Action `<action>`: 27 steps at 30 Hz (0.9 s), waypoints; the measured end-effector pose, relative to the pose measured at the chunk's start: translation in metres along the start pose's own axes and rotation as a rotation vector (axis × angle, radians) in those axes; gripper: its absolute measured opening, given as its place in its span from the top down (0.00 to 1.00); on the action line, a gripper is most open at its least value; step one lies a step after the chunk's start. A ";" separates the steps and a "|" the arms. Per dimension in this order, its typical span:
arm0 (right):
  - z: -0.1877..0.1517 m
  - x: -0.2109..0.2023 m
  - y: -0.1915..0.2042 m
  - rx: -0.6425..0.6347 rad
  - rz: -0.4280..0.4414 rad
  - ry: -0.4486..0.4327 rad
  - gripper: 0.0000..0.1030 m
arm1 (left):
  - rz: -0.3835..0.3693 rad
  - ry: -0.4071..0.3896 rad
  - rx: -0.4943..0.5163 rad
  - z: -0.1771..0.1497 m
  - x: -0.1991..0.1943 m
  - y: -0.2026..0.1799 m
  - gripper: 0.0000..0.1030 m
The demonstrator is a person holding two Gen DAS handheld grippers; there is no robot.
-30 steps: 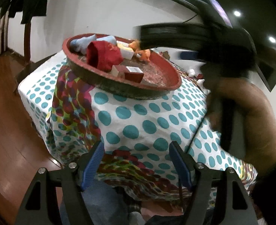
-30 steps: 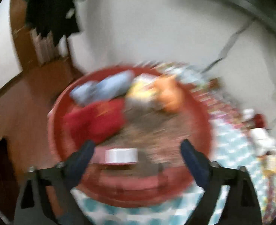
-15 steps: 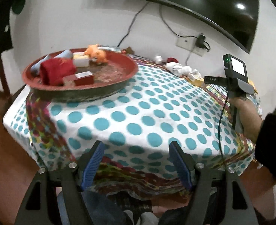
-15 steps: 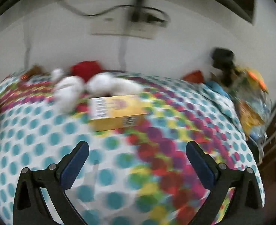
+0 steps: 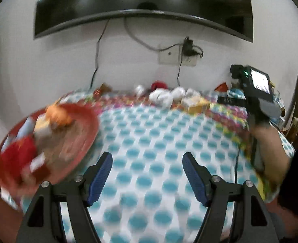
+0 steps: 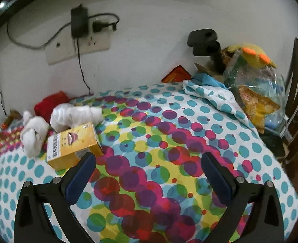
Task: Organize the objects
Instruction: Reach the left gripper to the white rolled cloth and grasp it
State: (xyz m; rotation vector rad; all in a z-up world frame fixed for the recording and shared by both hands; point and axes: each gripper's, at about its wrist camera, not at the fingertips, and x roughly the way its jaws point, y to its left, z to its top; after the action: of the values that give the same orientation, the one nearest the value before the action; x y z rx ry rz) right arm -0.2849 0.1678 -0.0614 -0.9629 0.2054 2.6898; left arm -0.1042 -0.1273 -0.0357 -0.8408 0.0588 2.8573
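While spread empty, right fingers [image 6: 215, 174] flank yellow box [image 6: 74, 144] leftward.

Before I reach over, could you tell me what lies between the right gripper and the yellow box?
Only bare dotted tablecloth, in the right wrist view, separates the open right gripper from the yellow box.

the left gripper [image 5: 147, 174] is held level, with its two blue-padded fingers [image 5: 100, 176] spread wide apart and nothing between them. the right gripper [image 6: 148, 179] is also wide apart, its blue pads [image 6: 218, 179] holding nothing. in the left wrist view the right hand [image 5: 270, 147] is seen at the right side, closed around the black handle of its gripper, the wrist bare and a dark sleeve behind it. this view is blurred.
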 end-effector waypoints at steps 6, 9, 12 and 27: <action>-0.001 0.011 -0.024 0.124 0.056 0.053 0.00 | -0.009 0.003 0.059 0.057 0.071 -0.031 0.28; -0.002 0.012 -0.028 0.144 0.076 0.058 0.00 | -0.010 0.019 0.076 0.079 0.109 -0.045 0.28; -0.002 0.011 -0.025 0.134 0.083 0.050 0.00 | 0.002 0.064 0.027 0.095 0.150 -0.048 0.28; -0.003 0.008 -0.025 0.136 0.109 0.033 0.00 | 0.070 0.304 -0.135 0.112 0.292 -0.039 0.36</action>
State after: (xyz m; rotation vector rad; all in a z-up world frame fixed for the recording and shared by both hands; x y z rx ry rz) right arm -0.2816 0.1922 -0.0693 -0.9821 0.4534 2.7171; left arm -0.3997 -0.0370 -0.0995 -1.3191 -0.0699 2.7952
